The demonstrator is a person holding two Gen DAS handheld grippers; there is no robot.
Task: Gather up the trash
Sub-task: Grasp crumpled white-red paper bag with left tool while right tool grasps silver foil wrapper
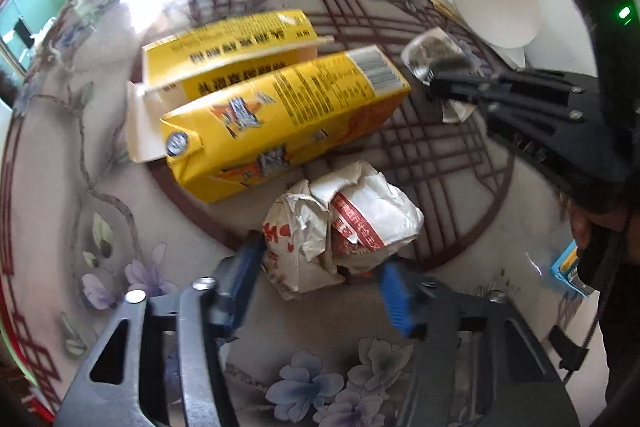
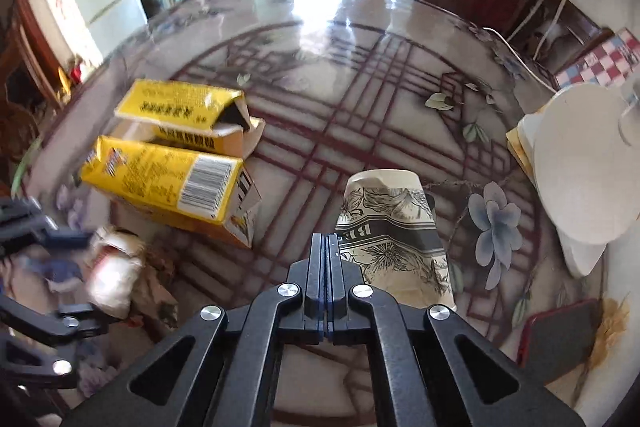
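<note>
Shiny and round, the big table (image 2: 320, 27) is showing dark red lines and blue flowers under glass, and green cupboards are standing far behind it. Starting on the left, two yellow cartons (image 1: 280, 107) are lying side by side on the table, touching each other, and the far one is torn open at its end. Just beside them, nearer to me, a crumpled white paper bag (image 1: 340, 223) with red print is lying on the table. I am holding my left gripper (image 1: 320, 287) low over that bag, with its blue pads (image 1: 394, 301) apart on either side of the bag's near end; one pad is looking very close to the paper, but I cannot tell if they are pressing it. Moving right, a squashed paper cup (image 2: 394, 223) with black flower drawings is lying on its side, well apart from the cartons. I am holding my right gripper (image 2: 329, 247) pressed tight together, and it is pinching the edge of that cup. Farther right, a white round lamp base (image 2: 580, 163) is sitting on some yellow paper, and a red phone (image 2: 560, 335) is lying near the table's edge.
</note>
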